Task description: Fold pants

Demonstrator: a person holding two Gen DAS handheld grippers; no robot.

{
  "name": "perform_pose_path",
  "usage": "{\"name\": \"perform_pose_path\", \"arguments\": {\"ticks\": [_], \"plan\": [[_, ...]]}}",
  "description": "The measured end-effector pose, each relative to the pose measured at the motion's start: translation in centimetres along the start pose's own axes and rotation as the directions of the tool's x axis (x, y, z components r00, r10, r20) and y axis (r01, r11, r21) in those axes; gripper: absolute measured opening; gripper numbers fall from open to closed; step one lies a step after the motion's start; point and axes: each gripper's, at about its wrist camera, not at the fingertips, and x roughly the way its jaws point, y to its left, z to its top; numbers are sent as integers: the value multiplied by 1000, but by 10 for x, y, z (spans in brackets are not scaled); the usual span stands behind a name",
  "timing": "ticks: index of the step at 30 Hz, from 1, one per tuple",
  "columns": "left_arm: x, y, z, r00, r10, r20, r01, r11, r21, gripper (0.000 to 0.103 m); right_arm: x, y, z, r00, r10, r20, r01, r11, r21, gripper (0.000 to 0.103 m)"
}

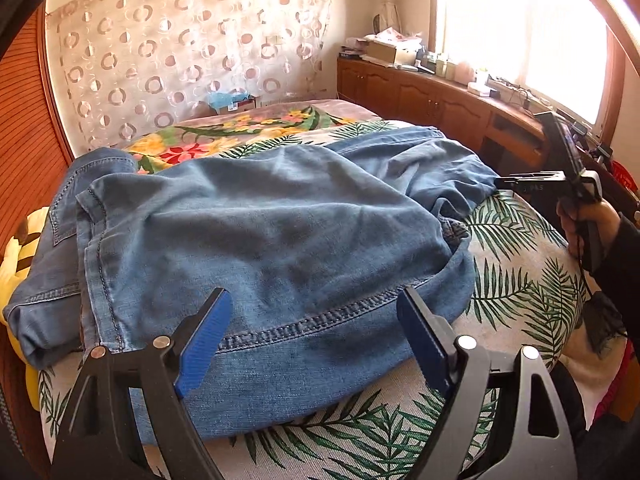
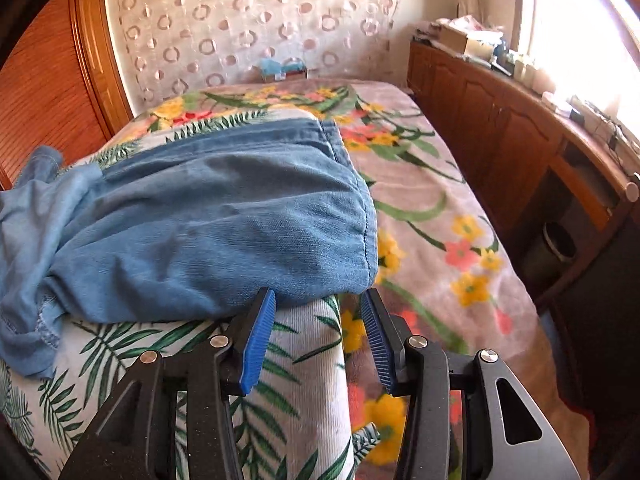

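Blue denim pants (image 1: 256,232) lie folded over and rumpled on a leaf-print cloth (image 1: 516,280) on the bed. My left gripper (image 1: 314,312) is open, its blue pads on either side of the near stitched hem, just above the fabric. My right gripper (image 2: 318,300) is open and empty at the near right corner of the pants (image 2: 224,220), tips level with the fold edge. In the left wrist view the right gripper (image 1: 508,184) shows at the far right of the pants, held by a hand (image 1: 584,224).
A floral blanket (image 2: 432,208) covers the bed to the right of the pants. A wooden cabinet (image 2: 500,120) with clutter runs along the window side. A yellow plush toy (image 1: 20,248) lies at the left edge. A curtain-covered headboard (image 1: 180,52) stands behind.
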Motion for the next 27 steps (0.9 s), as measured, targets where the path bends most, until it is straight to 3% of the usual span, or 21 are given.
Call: {"name": "perform_pose_path", "arguments": {"ticks": [5, 6, 8, 10, 17, 27], "plan": [[-1, 2, -2, 1000, 4, -2, -4, 1000, -5, 85, -2, -1, 9, 1000, -18, 2, 18, 1000, -16, 44], [-1, 2, -2, 1000, 5, -2, -5, 1000, -5, 85, 1, -3, 10, 1000, -12, 1, 12, 1000, -13, 40], [-2, 4, -2, 1000, 6, 1, -6, 1000, -5, 85, 3, -2, 14, 1000, -12, 7, 12, 1000, -12, 19], [-2, 5, -3, 1000, 7, 0, -7, 1000, -9, 85, 8, 2, 15, 1000, 3, -3, -3, 1000, -29, 10], [0, 7, -4, 1000, 9, -5, -9, 1000, -13, 85, 7, 0, 10, 999, -2, 35, 3, 999, -35, 2], [-19, 23, -9, 999, 25, 28, -23, 998, -51, 85, -66, 19, 41, 975, 16, 222, 4, 996, -89, 2]]}}
